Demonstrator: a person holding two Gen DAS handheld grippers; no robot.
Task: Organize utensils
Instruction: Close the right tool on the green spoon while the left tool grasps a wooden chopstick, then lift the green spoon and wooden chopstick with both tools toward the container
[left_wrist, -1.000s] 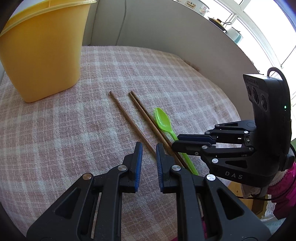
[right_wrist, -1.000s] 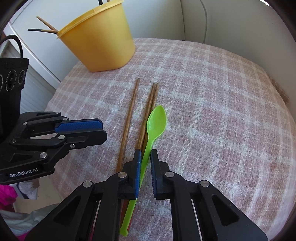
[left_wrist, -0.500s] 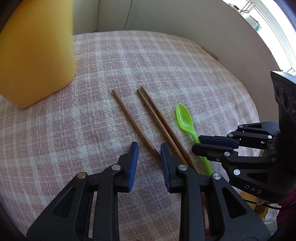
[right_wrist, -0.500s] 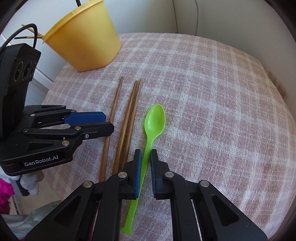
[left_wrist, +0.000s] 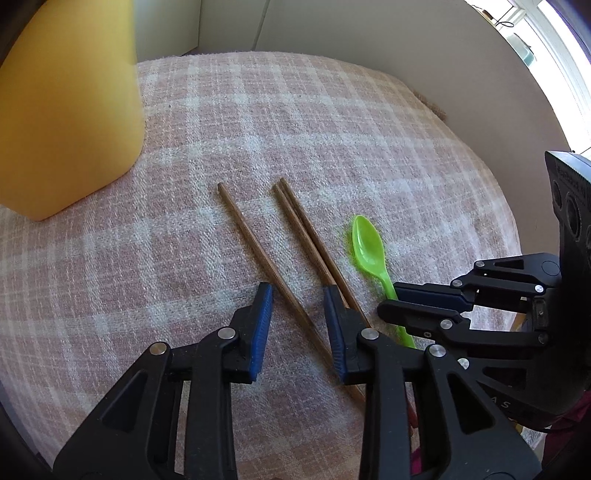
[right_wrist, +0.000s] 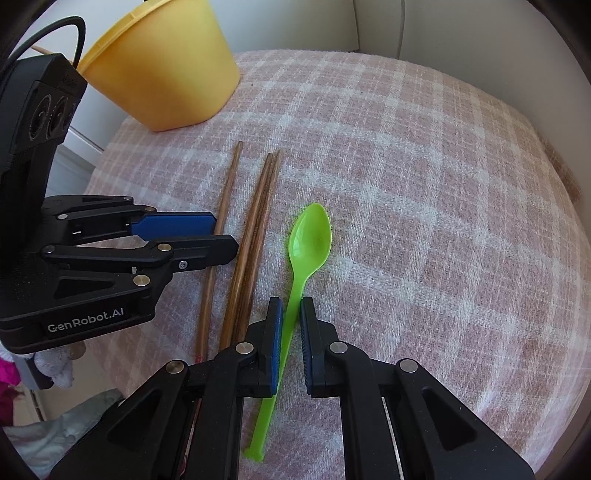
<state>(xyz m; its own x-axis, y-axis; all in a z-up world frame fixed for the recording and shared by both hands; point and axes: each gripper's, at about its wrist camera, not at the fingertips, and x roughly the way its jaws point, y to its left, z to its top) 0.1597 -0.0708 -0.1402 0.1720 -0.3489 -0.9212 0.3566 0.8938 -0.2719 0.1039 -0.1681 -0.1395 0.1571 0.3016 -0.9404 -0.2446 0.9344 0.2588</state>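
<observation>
Left fingers (left_wrist: 297, 295) newly parted astride one chopstick (left_wrist: 255, 251); right view alone: fingers (right_wrist: 291, 308) clamping spoon (right_wrist: 308, 240).

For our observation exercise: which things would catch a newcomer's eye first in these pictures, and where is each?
The bright green spoon stands out on the pink checked cloth, its handle running between the jaws of the right hand-held gripper. Left of it lie three brown chopsticks, one between the left hand-held gripper's parted jaws. A big yellow tub stands at the cloth's far left.
</observation>
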